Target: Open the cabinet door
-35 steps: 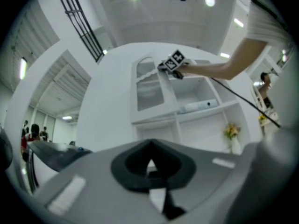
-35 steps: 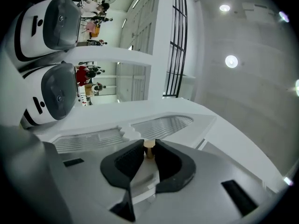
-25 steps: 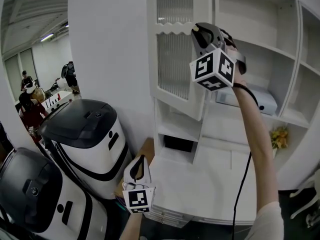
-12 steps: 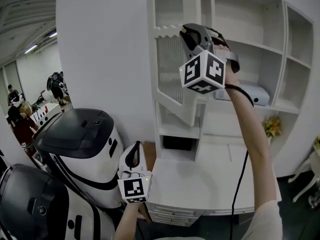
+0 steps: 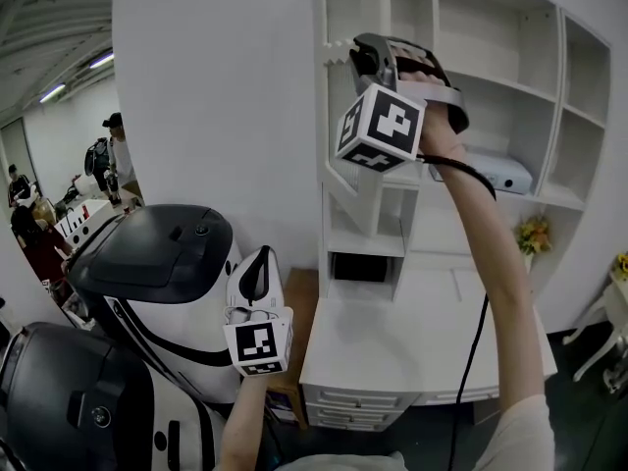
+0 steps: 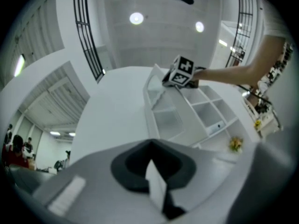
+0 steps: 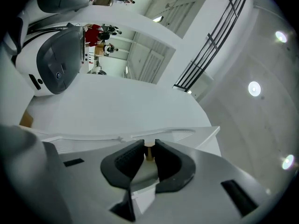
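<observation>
We stand in a white hall before a white cabinet (image 5: 510, 116) with shelves. Its door (image 5: 346, 201), upper left, stands swung out, edge toward us. Our right gripper (image 7: 148, 146) pinches the small brass knob (image 7: 149, 153); the left gripper (image 5: 257, 275) hangs low, closed, empty. We judge the pull nearly finished; next, let go of the knob.

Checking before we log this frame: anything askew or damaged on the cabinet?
Nothing stands out. The cabinet door stands open and looks straight; the right gripper has its jaws clamped on the small knob. Shelves look intact.
</observation>
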`<move>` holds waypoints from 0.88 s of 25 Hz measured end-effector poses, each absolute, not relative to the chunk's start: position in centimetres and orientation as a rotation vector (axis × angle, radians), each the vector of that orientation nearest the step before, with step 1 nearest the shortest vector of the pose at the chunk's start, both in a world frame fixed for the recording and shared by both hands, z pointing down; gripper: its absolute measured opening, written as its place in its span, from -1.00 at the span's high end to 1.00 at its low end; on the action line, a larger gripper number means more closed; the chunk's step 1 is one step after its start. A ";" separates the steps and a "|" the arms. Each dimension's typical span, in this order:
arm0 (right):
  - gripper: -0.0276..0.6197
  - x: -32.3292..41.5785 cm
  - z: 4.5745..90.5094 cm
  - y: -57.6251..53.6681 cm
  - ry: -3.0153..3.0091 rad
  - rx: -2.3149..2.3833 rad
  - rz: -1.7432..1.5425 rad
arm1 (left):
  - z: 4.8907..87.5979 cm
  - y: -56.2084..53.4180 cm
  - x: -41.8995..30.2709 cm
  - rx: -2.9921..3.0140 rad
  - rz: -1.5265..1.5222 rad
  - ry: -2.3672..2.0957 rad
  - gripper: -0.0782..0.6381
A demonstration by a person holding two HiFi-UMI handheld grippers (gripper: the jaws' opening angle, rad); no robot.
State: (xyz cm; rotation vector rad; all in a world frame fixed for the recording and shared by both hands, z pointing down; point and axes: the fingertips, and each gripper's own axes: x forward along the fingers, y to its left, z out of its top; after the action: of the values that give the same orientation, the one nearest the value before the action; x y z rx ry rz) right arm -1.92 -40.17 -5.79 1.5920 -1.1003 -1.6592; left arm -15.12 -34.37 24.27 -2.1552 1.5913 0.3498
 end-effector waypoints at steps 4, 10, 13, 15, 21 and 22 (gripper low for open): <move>0.70 -3.9 -5.8 -40.3 -1.025 1.606 -1.618 | 24.8 -34.5 -16.1 -2.179 0.345 1.588 0.76; 0.70 -5.7 -5.9 -40.3 -0.916 1.635 -1.568 | 25.1 -34.3 -17.2 -2.185 0.351 1.586 0.76; 0.70 -6.9 -5.8 -40.5 -0.876 1.645 -1.545 | 25.3 -34.2 -18.2 -2.182 0.356 1.608 0.76; 0.70 -7.7 -5.9 -40.6 -0.846 1.649 -1.528 | 25.4 -34.2 -18.7 -2.182 0.360 1.620 0.76; 0.70 -10.2 -6.0 -41.1 -0.762 1.663 -1.480 | 25.2 -33.9 -20.4 -2.158 0.379 1.657 0.76; 0.70 -10.6 -6.0 -41.2 -0.746 1.666 -1.471 | 25.1 -33.8 -20.6 -2.152 0.381 1.661 0.76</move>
State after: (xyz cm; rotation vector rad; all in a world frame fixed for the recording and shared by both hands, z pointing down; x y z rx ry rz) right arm -10.59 -41.17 -6.01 1.6660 -0.7463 -1.4712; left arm -20.62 -33.83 25.10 -2.1525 1.6614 0.3808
